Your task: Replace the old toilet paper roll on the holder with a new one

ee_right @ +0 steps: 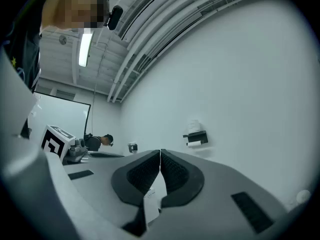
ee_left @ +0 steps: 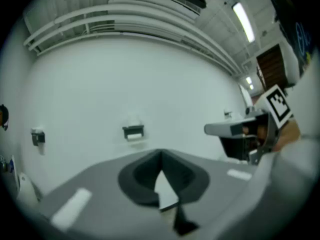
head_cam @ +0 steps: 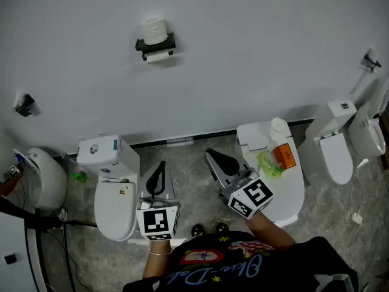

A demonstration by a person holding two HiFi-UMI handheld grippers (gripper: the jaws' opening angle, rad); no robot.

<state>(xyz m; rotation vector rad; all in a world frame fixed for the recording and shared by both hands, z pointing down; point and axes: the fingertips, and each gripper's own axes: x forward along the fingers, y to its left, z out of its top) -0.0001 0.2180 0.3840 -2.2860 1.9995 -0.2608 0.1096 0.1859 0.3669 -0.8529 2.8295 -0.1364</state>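
A black toilet paper holder hangs on the white wall, far ahead of both grippers. A full white roll stands on its top shelf and a thin, nearly used-up roll sits on the bar below. My left gripper is shut and empty, held low over the floor between two toilets. My right gripper is also shut with nothing in it, just to its right. The holder appears small in the left gripper view above the shut jaws, and the holder shows again beyond the right gripper.
A white toilet stands left of my left gripper. Another toilet at right carries a white bottle, an orange box and green material. More toilets stand further right. A second wall holder is at left.
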